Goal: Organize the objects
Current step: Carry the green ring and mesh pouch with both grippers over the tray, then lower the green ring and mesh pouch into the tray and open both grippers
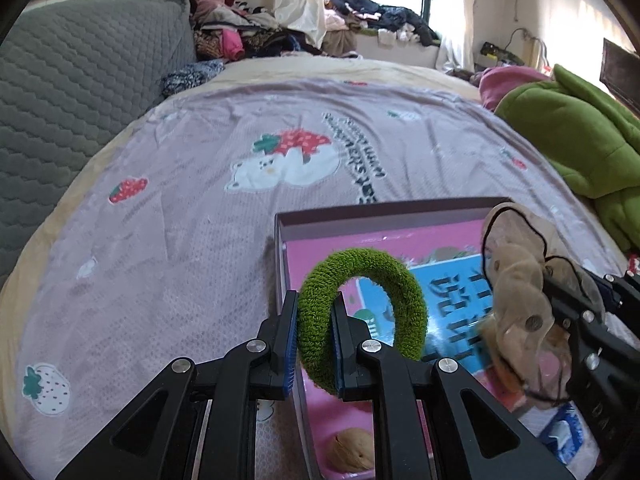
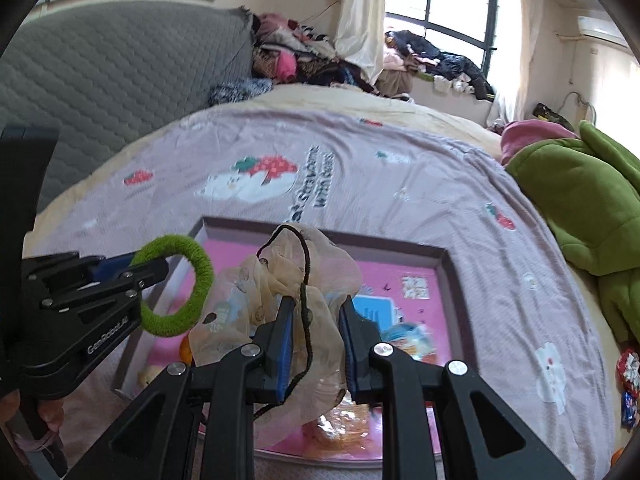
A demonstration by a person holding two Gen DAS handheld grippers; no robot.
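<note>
My left gripper is shut on a fuzzy green hair ring, which it holds upright over the left side of a shallow grey-purple box with a pink floor. From the right wrist view, the same left gripper and green ring hang over the box's left rim. My right gripper is shut on a sheer beige scrunchie with black trim, above the box. This scrunchie and right gripper also appear in the left wrist view. The box holds a walnut and a blue card.
The box lies on a mauve bedspread printed with strawberries and bears. A green plush blanket is heaped on the right. A grey quilted headboard stands at the left, and piled clothes are behind. Wrapped sweets lie at the right edge.
</note>
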